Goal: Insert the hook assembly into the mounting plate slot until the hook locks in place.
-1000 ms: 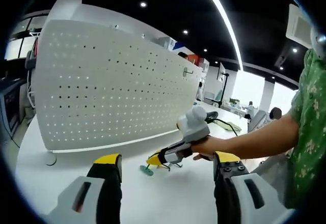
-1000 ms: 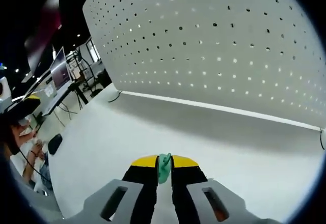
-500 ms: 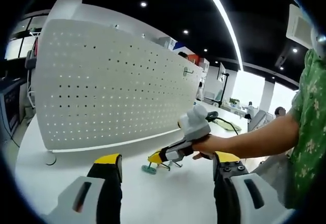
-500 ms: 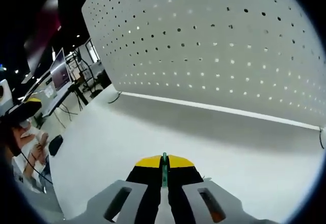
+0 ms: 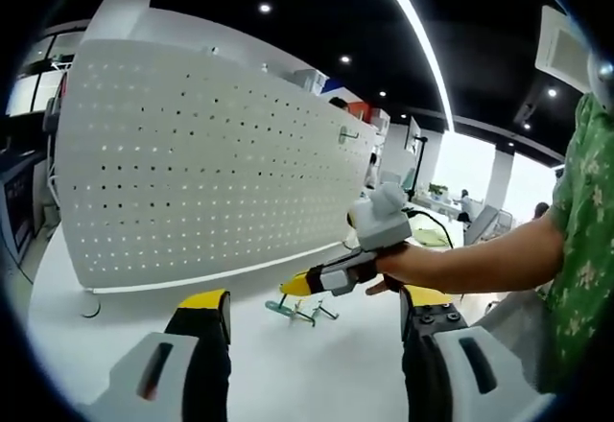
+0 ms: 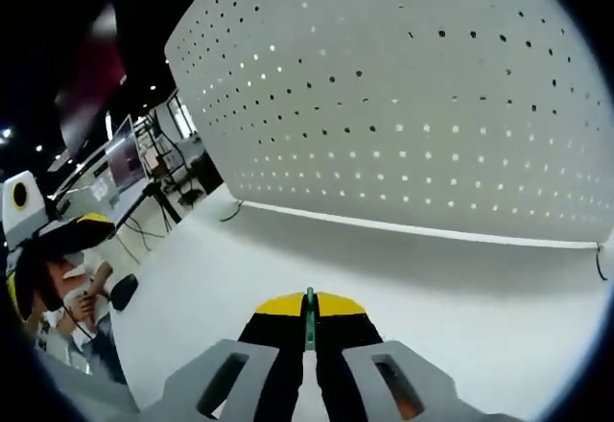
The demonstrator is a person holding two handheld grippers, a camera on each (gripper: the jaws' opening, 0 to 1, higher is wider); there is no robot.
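Observation:
The white pegboard mounting plate (image 5: 192, 153) stands upright on the white table (image 5: 106, 336); in the right gripper view it is the pegboard (image 6: 413, 105) ahead. A person's hand holds my right gripper (image 5: 295, 288) a little above the table in front of the board's right part. It is shut on a green hook assembly (image 5: 293, 312) that hangs below its yellow tips. In its own view the right gripper (image 6: 308, 299) pinches the hook (image 6: 309, 315), a thin edge-on green strip. My left gripper (image 5: 312, 318) is open near the table's front, with nothing between its fingers.
A metal hook (image 5: 350, 135) sits high on the board's right end. A cable loop (image 5: 91, 307) lies by the board's left foot. The person's arm (image 5: 480, 264) reaches in from the right. Desks with monitors (image 6: 125, 153) and a seated person (image 6: 58, 283) lie beyond the table's left edge.
The right gripper has risen off the table and shifted right, carrying the green hook. In its view the hook turned from broad to edge-on. The left gripper stays open.

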